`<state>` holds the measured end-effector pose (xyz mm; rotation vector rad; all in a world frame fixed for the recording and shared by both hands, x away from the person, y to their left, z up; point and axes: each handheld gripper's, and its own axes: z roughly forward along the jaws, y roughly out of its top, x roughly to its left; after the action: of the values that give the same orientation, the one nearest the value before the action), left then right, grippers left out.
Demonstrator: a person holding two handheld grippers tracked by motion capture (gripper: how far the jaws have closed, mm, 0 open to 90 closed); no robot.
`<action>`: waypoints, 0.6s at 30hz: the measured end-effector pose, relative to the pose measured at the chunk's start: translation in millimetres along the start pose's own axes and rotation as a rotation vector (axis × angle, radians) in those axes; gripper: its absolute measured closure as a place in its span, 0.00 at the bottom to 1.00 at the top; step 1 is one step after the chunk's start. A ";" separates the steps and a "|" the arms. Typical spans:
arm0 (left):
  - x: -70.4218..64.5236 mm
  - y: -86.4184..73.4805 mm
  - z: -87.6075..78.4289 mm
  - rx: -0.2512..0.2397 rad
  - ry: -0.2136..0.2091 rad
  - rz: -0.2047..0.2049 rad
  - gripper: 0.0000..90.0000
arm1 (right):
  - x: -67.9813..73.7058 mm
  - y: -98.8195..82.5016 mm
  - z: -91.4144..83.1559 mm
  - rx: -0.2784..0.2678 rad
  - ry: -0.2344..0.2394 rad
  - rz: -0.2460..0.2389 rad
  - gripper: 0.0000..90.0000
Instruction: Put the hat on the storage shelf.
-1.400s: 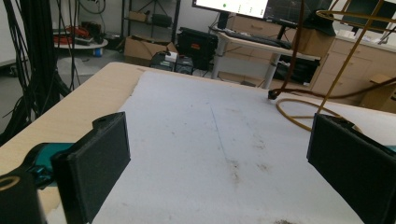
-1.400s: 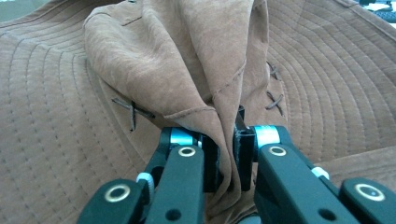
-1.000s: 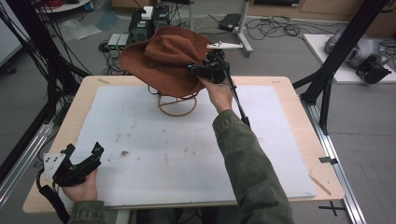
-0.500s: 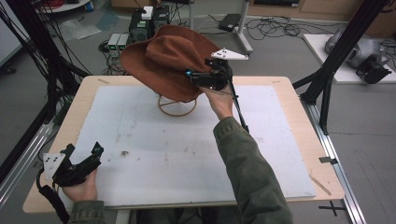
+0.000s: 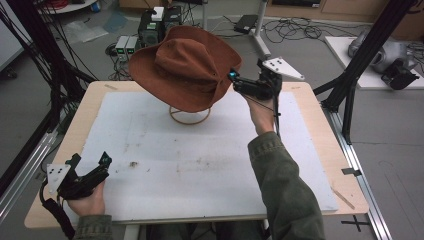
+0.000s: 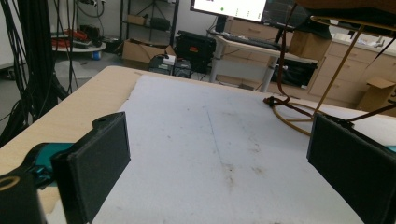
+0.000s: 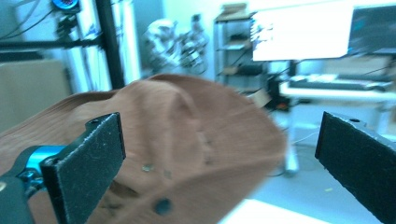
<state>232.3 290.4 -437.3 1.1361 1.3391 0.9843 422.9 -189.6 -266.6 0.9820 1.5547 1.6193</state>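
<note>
1. Nearest, at the bench's (image 5: pixel 60 150) near-left corner, the left gripper (image 5: pixel 90 172) rested low in the person's hand, its jaws standing wide apart with nothing between them; in the left gripper view they framed bare white mat (image 6: pixel 205 154).
2. Across the middle, the white mat showed scuffs and a small dark speck (image 5: pixel 133 163), and carried nothing else.
3. Farther on, a gold wire stand (image 5: pixel 189 116) stood with its ring base on the mat's far half, and a brown brimmed hat (image 5: pixel 187 67) sat tilted over its top, the brim dipping toward the near right.
4. Just right of the brim, the right gripper (image 5: pixel 240 82) was raised at arm's reach, jaws spread wide and empty. In the right gripper view the hat (image 7: pixel 154 154) lay ahead between them, blurred. Whether a jaw touched the brim could not be told from the high view.
5. As a judgement, the hat looked poorly seated. With no grip on it, a nudge from the right gripper could tip it off the stand, probably toward the low side of the brim.
6. The stand looked light, so a push on the hat might also drag or topple it.
7. Closing on the soft brim edge alone risked it slipping free.
</note>
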 end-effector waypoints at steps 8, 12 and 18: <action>-2.3 1.8 -0.7 -0.009 -0.002 0.002 0.07 | -26.1 0.4 -51.6 -0.085 -0.148 -0.025 0.01; -1.9 1.9 -0.4 -0.011 0.003 0.004 0.07 | -32.5 -5.0 -70.7 -0.103 -0.210 -0.029 0.01; -2.6 1.9 0.7 -0.014 0.011 0.009 0.07 | -44.3 -30.9 -111.7 -0.109 -0.324 -0.016 0.01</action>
<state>233.1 288.2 -435.0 1.1284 1.3356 1.0062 345.9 -280.8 -300.7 1.1064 1.2398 1.4341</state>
